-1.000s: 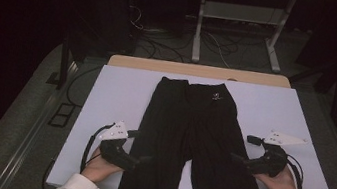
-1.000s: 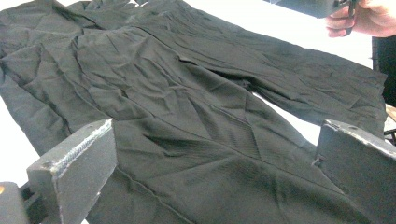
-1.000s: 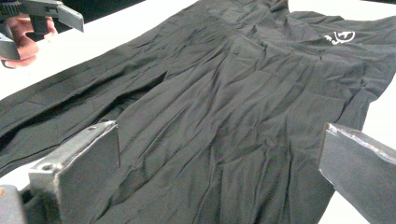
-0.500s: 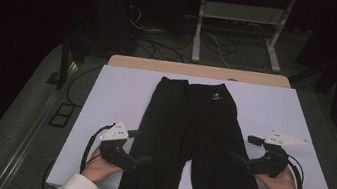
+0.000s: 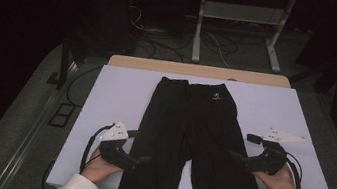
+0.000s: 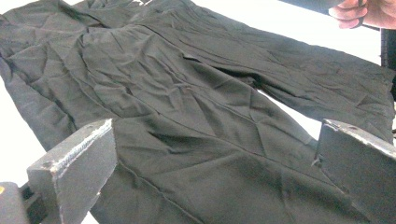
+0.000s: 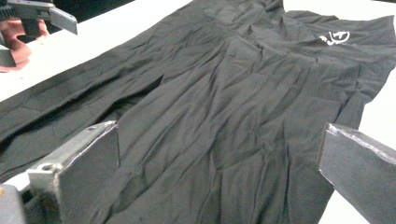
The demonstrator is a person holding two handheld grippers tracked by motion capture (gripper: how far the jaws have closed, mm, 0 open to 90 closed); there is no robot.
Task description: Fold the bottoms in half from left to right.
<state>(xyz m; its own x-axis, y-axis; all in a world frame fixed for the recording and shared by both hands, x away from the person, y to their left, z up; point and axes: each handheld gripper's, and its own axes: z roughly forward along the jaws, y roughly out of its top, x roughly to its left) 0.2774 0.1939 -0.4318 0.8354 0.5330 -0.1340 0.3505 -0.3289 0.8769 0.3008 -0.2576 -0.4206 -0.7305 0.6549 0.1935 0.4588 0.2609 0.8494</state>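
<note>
A pair of black shorts (image 5: pixel 195 139) lies flat on the white table (image 5: pixel 116 92), waistband at the far side, with a small white logo (image 5: pixel 216 97) near the waist. My left gripper (image 5: pixel 144 160) hovers at the outer edge of the left leg, open; its jaws straddle wrinkled black cloth (image 6: pixel 187 116) without pinching it. My right gripper (image 5: pixel 234 156) stands open at the outer edge of the right leg, over the fabric (image 7: pixel 224 102). The logo (image 7: pixel 335 37) lies at the upper right in the right gripper view.
A wooden strip (image 5: pixel 200 71) borders the table's far edge. Beyond it are a metal stand (image 5: pixel 237 29) and floor cables (image 5: pixel 164 43). White tabletop shows on both sides of the shorts. The person's other hand (image 6: pixel 359 9) appears far off, and the left gripper (image 7: pixel 37 11) does too.
</note>
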